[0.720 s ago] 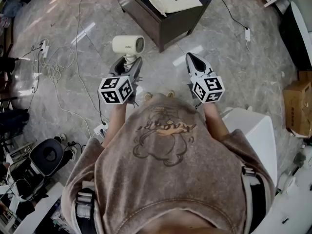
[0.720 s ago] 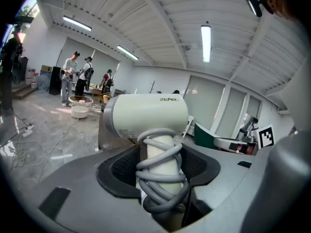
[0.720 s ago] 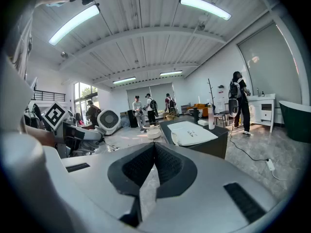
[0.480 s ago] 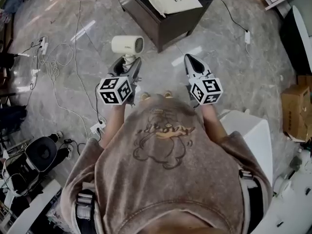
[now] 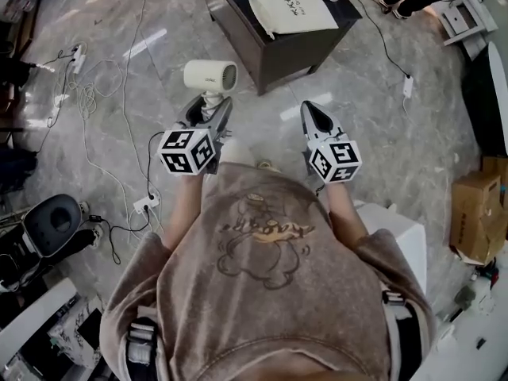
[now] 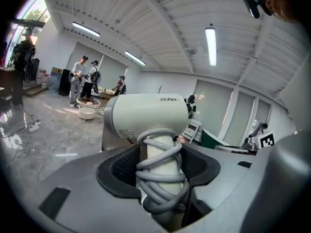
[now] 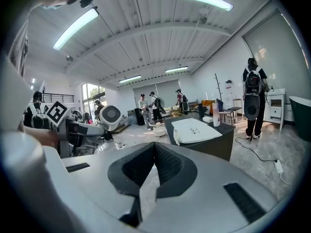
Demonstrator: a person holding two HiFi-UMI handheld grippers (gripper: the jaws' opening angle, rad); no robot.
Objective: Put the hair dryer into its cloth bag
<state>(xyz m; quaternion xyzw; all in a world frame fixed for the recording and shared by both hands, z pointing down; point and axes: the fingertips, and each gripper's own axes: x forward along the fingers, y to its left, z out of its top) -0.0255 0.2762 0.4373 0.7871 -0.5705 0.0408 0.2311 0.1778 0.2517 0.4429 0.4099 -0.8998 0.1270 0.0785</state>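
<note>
Hair dryer (image 5: pixel 210 76), handle clamped in left gripper (image 5: pixel 209 108), just short of table (image 5: pixel 282 52) bearing bag (image 5: pixel 294 10); right gripper (image 5: pixel 311 114) closed, empty; cables (image 5: pixel 85 111) left of table.

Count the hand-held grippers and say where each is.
2. The left hand-held gripper holds the hair dryer by its handle; the right hand-held gripper, shut and empty, is beside it. No others visible.

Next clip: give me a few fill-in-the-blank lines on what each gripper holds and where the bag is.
1. The left gripper grips the dryer by its ____.
2. The right gripper is shut and holds ____.
3. The bag lies on the table, touched by ____ gripper.
Missing words: handle; nothing; neither.
</note>
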